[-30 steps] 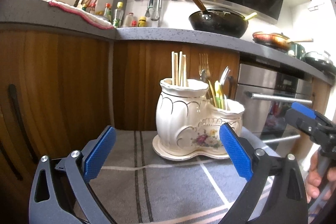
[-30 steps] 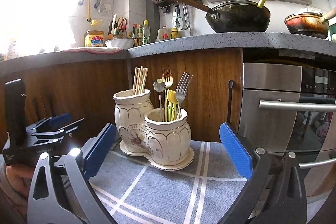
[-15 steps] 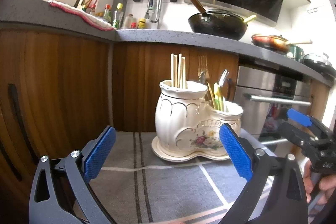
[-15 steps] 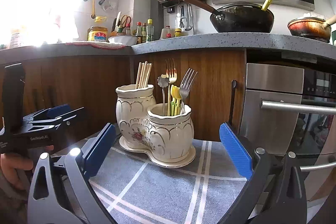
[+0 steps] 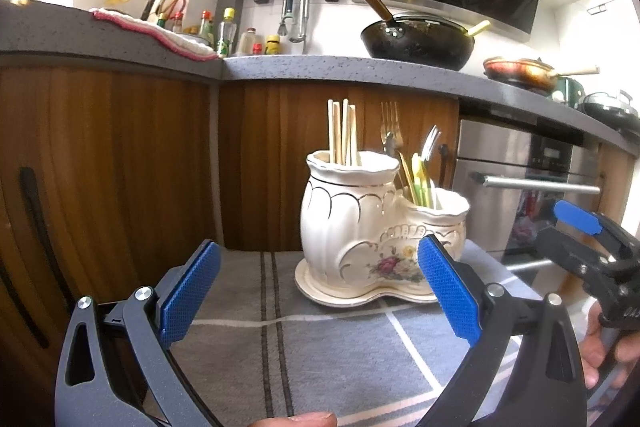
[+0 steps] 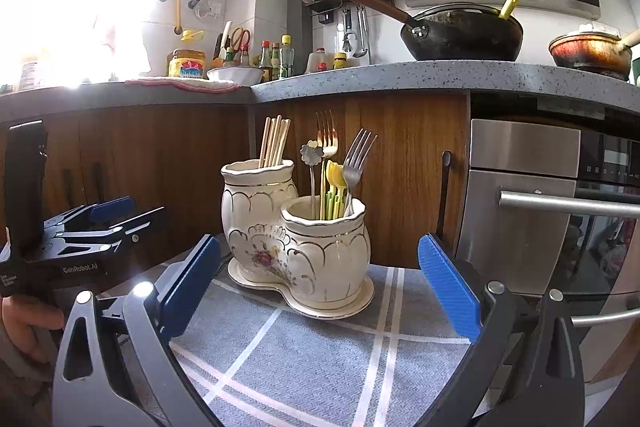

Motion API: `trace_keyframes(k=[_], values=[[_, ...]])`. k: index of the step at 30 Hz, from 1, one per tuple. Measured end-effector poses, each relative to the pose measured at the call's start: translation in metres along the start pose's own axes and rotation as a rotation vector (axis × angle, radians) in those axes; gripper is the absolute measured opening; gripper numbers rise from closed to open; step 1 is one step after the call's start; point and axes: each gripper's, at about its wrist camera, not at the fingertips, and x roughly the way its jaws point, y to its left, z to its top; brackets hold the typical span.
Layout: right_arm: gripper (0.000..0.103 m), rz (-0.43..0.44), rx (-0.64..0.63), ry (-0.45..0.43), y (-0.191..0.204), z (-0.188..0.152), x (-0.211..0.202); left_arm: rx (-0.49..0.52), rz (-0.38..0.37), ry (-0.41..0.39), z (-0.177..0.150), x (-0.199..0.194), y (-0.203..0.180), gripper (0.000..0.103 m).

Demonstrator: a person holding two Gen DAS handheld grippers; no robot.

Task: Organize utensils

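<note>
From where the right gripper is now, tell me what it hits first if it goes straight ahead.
Probably the shorter cup of the ceramic holder, which sits roughly centred between the open right gripper. Nothing shows between them over the grey cloth, though depth is hard to judge.

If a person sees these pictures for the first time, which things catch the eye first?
A cream ceramic holder stands mid-frame on a grey checked cloth, with chopsticks in its taller pot and forks in the lower. Both open grippers, left and right, frame it.
</note>
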Motion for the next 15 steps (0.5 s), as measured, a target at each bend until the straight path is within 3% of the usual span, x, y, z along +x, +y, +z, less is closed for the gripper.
trace_keyframes(k=[15], values=[[0.098,-0.003,-0.005,-0.006,0.0018,0.0006,-0.0011,-0.001,0.008,0.003,-0.0005,0.0006,0.0,0.098]])
